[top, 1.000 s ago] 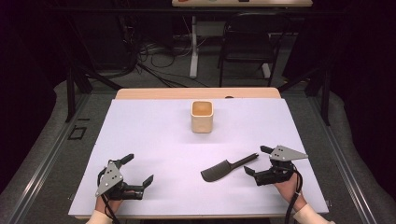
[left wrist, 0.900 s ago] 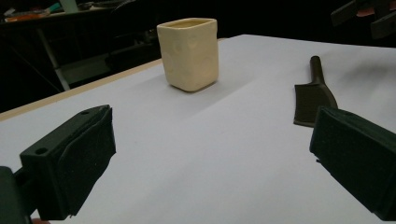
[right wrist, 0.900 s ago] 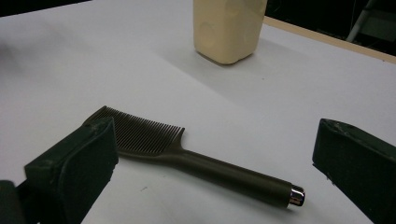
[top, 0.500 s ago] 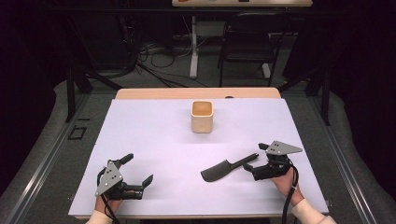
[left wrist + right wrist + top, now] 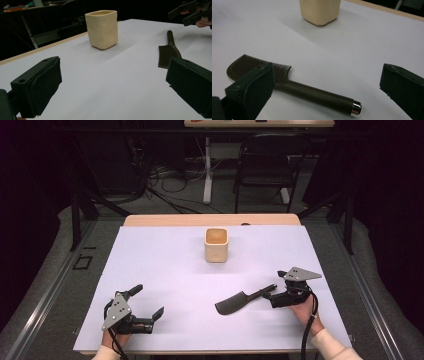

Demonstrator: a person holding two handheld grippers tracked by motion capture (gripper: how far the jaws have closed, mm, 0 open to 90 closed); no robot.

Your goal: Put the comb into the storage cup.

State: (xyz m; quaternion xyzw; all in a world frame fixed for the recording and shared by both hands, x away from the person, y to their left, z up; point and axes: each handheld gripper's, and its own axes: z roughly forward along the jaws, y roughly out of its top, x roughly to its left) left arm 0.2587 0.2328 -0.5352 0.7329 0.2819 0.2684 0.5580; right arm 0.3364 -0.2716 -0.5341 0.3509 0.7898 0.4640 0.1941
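A dark comb [image 5: 240,301] with a long handle lies flat on the white table [image 5: 165,265], right of centre near the front. My right gripper [image 5: 275,284] is open, its jaws on either side of the handle's end. In the right gripper view the comb [image 5: 287,82] lies between the wide-apart jaws of that gripper [image 5: 328,80], untouched. A cream square cup [image 5: 216,244] stands upright at the back centre. My left gripper [image 5: 148,300] rests open at the front left, empty. Its own view looks toward the cup [image 5: 102,28] and comb [image 5: 168,51].
A strip of bare wood [image 5: 210,220] shows along the table's far edge. Beyond it stand a black chair [image 5: 262,165] and a table leg among floor cables [image 5: 170,180]. The other hand's gripper [image 5: 192,12] appears at the top right of the left gripper view.
My right gripper has moved left and slightly away from the front edge, up to the comb's handle end. The left gripper, cup and comb have stayed put.
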